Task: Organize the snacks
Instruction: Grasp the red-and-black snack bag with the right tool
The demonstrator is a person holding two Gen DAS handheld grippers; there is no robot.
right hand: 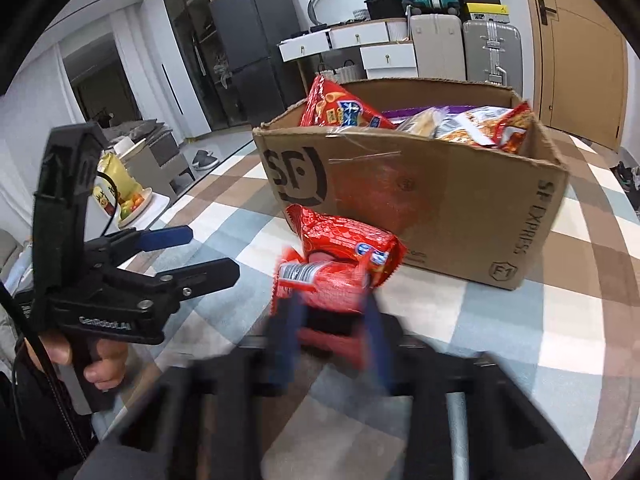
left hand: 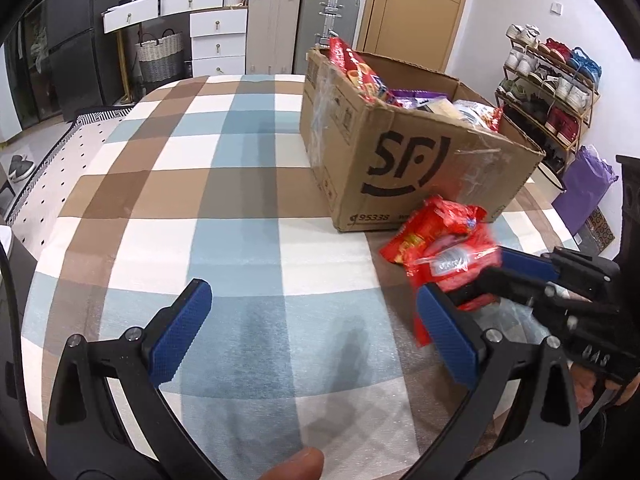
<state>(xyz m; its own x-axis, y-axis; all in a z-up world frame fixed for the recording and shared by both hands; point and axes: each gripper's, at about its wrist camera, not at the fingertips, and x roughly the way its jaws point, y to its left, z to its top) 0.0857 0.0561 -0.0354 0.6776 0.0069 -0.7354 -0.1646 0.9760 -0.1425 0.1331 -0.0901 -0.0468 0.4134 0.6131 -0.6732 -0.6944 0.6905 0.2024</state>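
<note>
So: R tongs (right hand: pixel 326 344) clamp 1 red pkt (right hand: pixel 340 264) — L tongs (left hand: pixel 316 332) apart | 1 box (left hand: pixel 420 168)

Checked cloth (left hand: pixel 248 184) spread over the bench, two suitcases (left hand: pixel 298 26) and white drawers (left hand: pixel 218 42) at upper centre, shoe rack (left hand: pixel 554 88) at right, dark fridge (right hand: pixel 254 44) upper left.
</note>
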